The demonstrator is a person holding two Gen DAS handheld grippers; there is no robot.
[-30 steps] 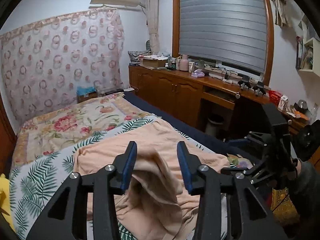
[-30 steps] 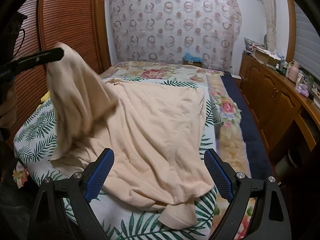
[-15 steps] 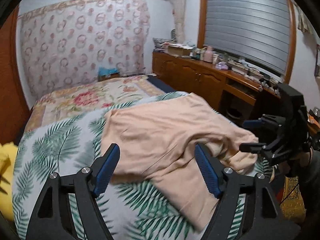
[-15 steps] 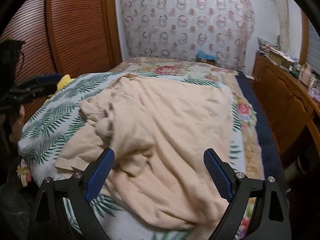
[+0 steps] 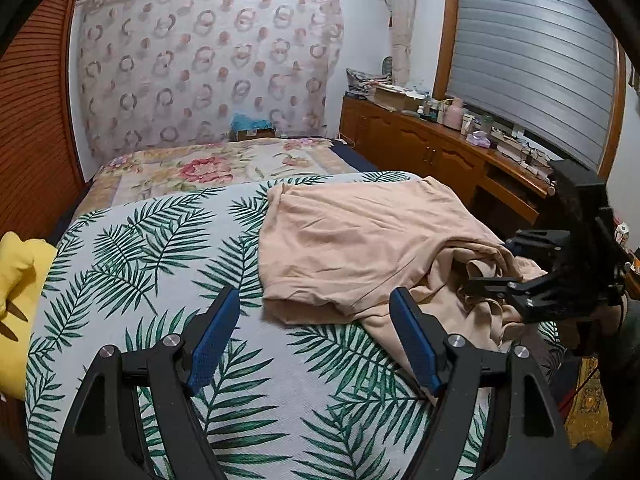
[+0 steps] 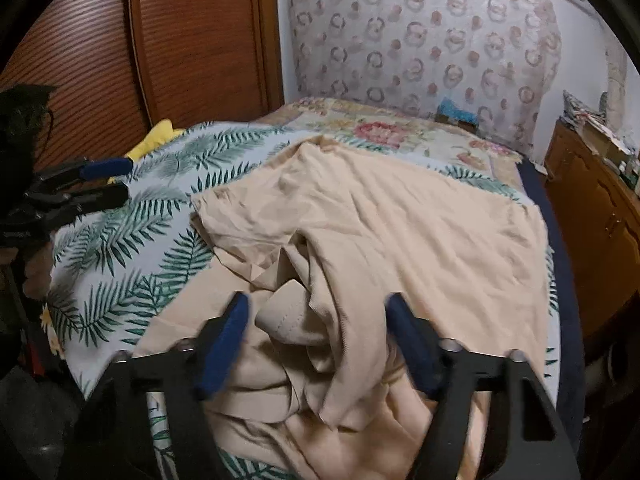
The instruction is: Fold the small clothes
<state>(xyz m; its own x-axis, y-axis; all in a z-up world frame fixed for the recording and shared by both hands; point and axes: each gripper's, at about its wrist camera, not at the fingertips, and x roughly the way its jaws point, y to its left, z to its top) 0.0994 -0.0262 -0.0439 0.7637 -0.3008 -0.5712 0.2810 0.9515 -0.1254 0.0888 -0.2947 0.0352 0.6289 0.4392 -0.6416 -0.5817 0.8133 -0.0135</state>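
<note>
1. While its jaws are closing, the right claw straddles the bunched near edge of the peach garment; its pads do not press the cloth yet.
2. The left claw stands open over the palm-leaf sheet, nothing between its jaws, just beside the garment's sleeve.
3. Farther off, the garment lies spread across the bed, a floral quilt beyond.

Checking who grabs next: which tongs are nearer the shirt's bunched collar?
Right tongs, closing around the bunched collar. Left tongs hang open over bare leaf-print bedspread, beside the shirt.
</note>
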